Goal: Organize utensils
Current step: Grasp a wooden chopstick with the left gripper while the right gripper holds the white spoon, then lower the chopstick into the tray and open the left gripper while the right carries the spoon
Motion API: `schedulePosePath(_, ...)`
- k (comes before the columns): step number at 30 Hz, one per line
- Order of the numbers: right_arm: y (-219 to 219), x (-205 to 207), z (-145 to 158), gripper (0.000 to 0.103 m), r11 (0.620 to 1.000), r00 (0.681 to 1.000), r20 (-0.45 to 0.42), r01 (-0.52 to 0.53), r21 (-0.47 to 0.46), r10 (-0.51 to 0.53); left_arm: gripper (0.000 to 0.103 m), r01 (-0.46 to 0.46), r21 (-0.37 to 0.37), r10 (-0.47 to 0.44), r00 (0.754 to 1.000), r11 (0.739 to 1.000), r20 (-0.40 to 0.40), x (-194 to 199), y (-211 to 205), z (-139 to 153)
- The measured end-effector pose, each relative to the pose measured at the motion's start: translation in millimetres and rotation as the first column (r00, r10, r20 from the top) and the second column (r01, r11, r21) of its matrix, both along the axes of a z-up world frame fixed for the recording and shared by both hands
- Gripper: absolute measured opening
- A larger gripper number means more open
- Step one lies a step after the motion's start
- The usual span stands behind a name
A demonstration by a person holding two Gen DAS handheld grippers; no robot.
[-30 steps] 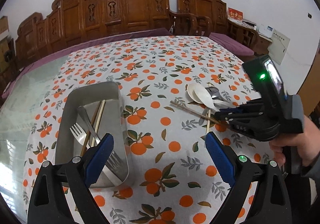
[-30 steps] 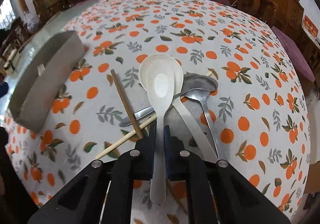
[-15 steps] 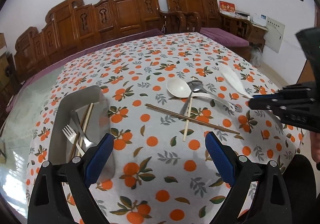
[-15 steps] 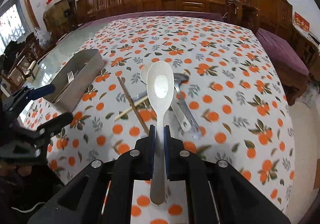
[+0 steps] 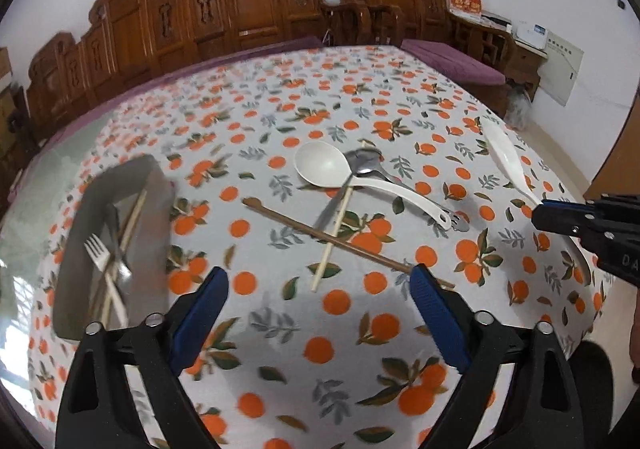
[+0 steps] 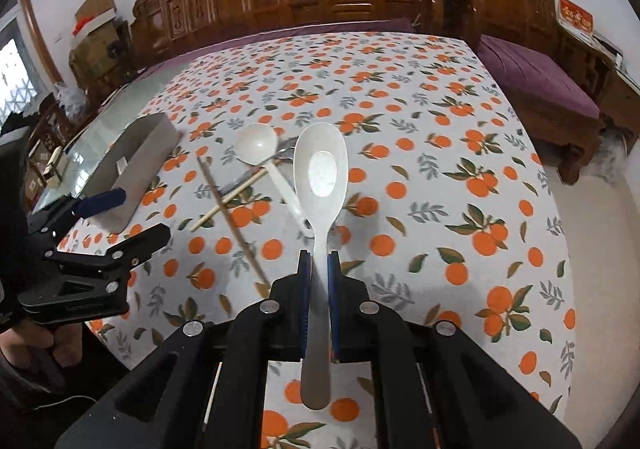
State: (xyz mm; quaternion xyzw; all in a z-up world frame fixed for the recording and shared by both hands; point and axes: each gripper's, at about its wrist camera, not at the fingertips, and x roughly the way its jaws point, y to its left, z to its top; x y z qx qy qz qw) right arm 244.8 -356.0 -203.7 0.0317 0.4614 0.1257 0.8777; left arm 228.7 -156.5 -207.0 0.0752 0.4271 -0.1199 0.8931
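Observation:
My right gripper (image 6: 319, 261) is shut on the handle of a white spoon (image 6: 320, 177), held in the air above the orange-print tablecloth; the left wrist view has that spoon (image 5: 504, 157) at far right. On the cloth lie another white spoon (image 5: 324, 169), metal spoons (image 5: 362, 163), a brown chopstick (image 5: 320, 235) and a pale chopstick (image 5: 334, 241), crossed in a pile. A grey metal tray (image 5: 158, 233) at left holds a fork (image 5: 98, 253) and chopsticks (image 5: 132, 219). My left gripper (image 5: 318, 277) hovers short of the pile, jaws closing, nothing between them.
Carved wooden chairs (image 5: 256, 9) line the far side, with a purple-cushioned bench (image 5: 452, 61) at the right. Bare glass tabletop (image 5: 24, 229) shows left of the tray. The cloth's edge drops off at right. A hand (image 6: 36, 345) holds the left gripper.
The right gripper lifted the white spoon off the pile and drew it back toward the near right. The left gripper shifted right, from over the tray toward the pile.

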Motion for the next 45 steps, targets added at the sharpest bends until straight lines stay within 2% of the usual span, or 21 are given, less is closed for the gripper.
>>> schedulePosePath(2,-6.5,0.7,-2.5,0.01,1.0,1.0,-0.006,0.013,0.008,-0.013,0.08,-0.008,0.001,0.008,1.0,1.0,-0.028,6.4,-6.9,-7.3)
schedulePosePath(6,-13.7,2.0,-5.2,0.01,0.999,1.0,-0.011,0.024,0.026,-0.024,0.068,-0.011,0.006,0.011,0.998,1.0,-0.069,17.6,-21.4,-20.8)
schedulePosePath(9,-18.5,2.6,-6.7,0.01,0.999,0.999,-0.015,0.034,0.031,-0.033,0.065,-0.016,0.014,0.017,0.996,1.0,-0.085,26.5,-33.7,-27.4)
schedulePosePath(14,-22.2,3.1,-7.6,0.01,0.998,0.999,-0.019,0.044,0.039,-0.044,0.053,-0.042,0.047,0.048,0.99,0.998,-0.132,40.7,-50.7,-41.4)
schedulePosePath(17,-23.4,3.2,-7.5,0.01,0.998,0.999,-0.015,0.043,0.051,-0.042,0.05,-0.066,0.077,0.077,0.986,0.995,-0.147,44.9,-55.5,-48.9)
schedulePosePath(18,-23.0,3.2,-7.6,0.01,0.998,0.999,-0.013,0.04,0.05,-0.039,0.046,-0.073,0.079,0.085,0.983,0.994,-0.16,47.5,-55.5,-51.7)
schedulePosePath(22,-20.5,2.9,-7.8,0.01,0.998,0.999,-0.012,0.031,0.046,-0.031,0.043,-0.092,0.055,0.1,0.981,0.994,-0.167,48.4,-52.5,-54.3)
schedulePosePath(24,-20.3,2.3,-6.6,0.01,0.998,0.999,-0.01,0.032,0.048,-0.032,0.03,-0.078,0.052,0.086,0.982,0.996,-0.169,44.9,-51.5,-54.1)
schedulePosePath(27,-20.2,2.0,-5.1,0.01,0.998,0.999,-0.007,0.036,0.049,-0.036,0.016,-0.072,0.042,0.078,0.979,0.997,-0.186,39.3,-47.1,-53.2)
schedulePosePath(29,-18.8,1.5,-4.5,0.01,0.998,0.999,-0.005,0.033,0.045,-0.033,0.012,-0.076,0.039,0.082,0.977,0.996,-0.198,35.2,-42.7,-52.5)
schedulePosePath(37,-7.3,-2.1,-2.7,0.01,1.0,1.0,0.002,0.009,0.023,-0.009,0.007,-0.088,0.036,0.093,0.972,0.996,-0.214,24.5,-21.1,-51.6)
schedulePosePath(45,6.8,-4.8,-3.0,0.01,1.0,1.0,0.006,-0.027,0.005,0.027,0.004,-0.08,-0.045,0.068,0.972,0.996,-0.224,14.3,4.7,-37.7)
